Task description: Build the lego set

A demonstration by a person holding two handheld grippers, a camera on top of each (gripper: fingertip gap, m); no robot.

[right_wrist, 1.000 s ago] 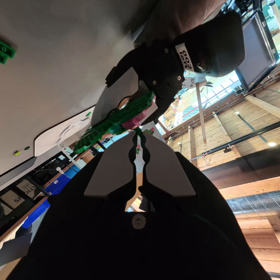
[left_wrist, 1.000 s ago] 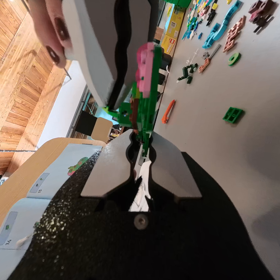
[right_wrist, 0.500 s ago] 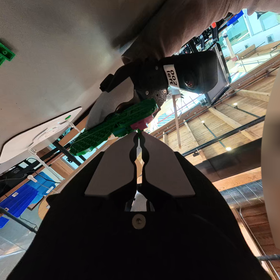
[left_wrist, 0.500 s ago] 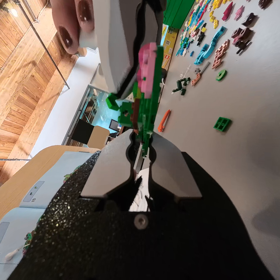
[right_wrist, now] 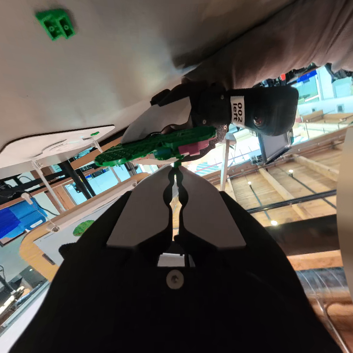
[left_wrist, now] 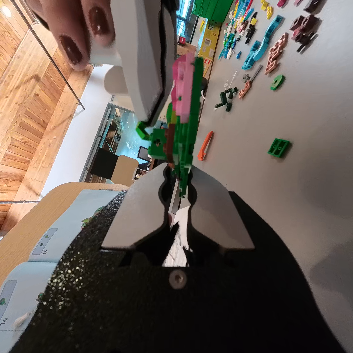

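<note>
Two grippers meet over one lego build (left_wrist: 183,122), and we hold it edge-on in our left gripper (left_wrist: 179,172): its jaws pinch the lower end of the flat green plate, which runs up and away from the tips, well above the grey table (left_wrist: 286,191). From the right wrist view the same build (right_wrist: 152,147) lies nearly level, its studded underside toward us, just past the tips of our right gripper (right_wrist: 176,169). Those jaws are pressed nearly together on a small green piece (right_wrist: 177,164) that touches the build's lower face; in the left wrist view this small green piece (left_wrist: 141,129) sits at the right gripper's tip (left_wrist: 150,122), beside the build. The plate is hard glossy plastic with stacked pink bricks (left_wrist: 181,84) and a brown layer (left_wrist: 169,145) on one face. Gripper fingers (left_wrist: 139,210) are smooth pale grey with wavy inner edges, on rough black speckled bodies. Loose parts lie on the table: a green two-stud plate (left_wrist: 279,148), an orange tool (left_wrist: 205,146), a green ring (left_wrist: 277,82) and a blurred heap farther off. We cannot tell whether the small piece is seated. An open instruction booklet (left_wrist: 63,229) is partly hidden behind the left gripper's body, and the hand (left_wrist: 76,28) on the right gripper is cut off at the frame's top.
</note>
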